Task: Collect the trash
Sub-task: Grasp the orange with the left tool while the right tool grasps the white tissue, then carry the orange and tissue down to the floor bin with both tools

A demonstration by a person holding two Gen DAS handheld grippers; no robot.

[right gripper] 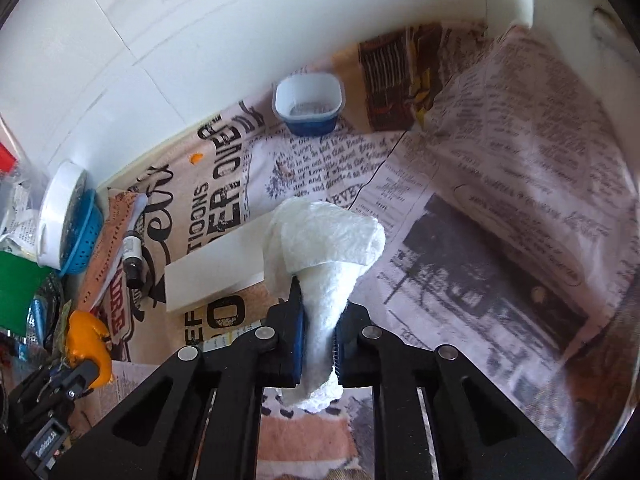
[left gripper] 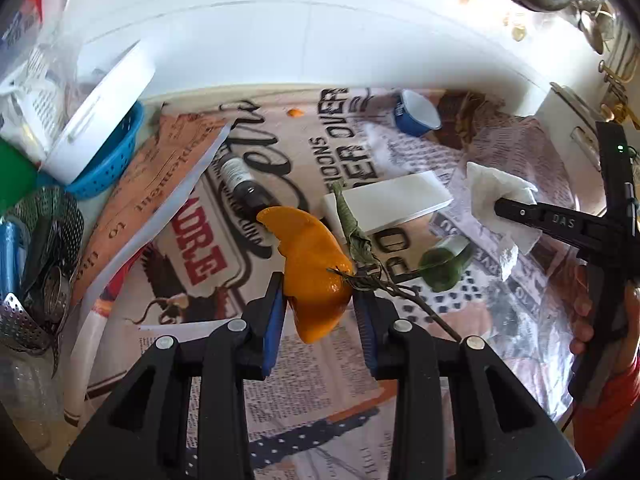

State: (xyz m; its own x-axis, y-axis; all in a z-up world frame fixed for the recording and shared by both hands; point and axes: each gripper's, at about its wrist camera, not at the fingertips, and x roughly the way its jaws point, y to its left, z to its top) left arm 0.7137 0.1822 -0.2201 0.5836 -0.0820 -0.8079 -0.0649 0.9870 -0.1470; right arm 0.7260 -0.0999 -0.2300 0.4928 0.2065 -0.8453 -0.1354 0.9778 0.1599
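- Writing: the newsprint-patterned tablecloth [left gripper: 320, 152] carries large black lettering, part of it reading "ER OVER" in both views; a red block near the left gripper's side reads "ADRE". The right gripper's finger, seen from the left wrist, is stamped "DAS". The small dark bottle [left gripper: 244, 184] has a white label whose print is too small to read.
- Left gripper [left gripper: 320, 300]: its blue-padded jaws are closed partway on a curl of orange peel [left gripper: 312, 276], which stands up between them above the cloth. A dried leafy twig [left gripper: 356, 240] lies against the peel's right edge.
- Right gripper [right gripper: 318, 334]: jaws pinched nearly together on a crumpled white paper towel [right gripper: 324, 248], the wad flaring above the pads and trailing below them. From the left wrist, the person's hand [left gripper: 588, 312] shows on its handle, red sleeve below.
- Left wrist only: a green cylindrical piece [left gripper: 444, 268] on the cloth right of the twig, and perforated metal pieces [left gripper: 44, 240] at the far left.
- Right wrist only: the inside of the blue-and-white cup [right gripper: 308, 104], standing upright by the white wall.
- Both views: a white rectangular box [left gripper: 396, 200] lying flat mid-table, and a blue perforated basket [left gripper: 112, 156] under a white lid at the left.
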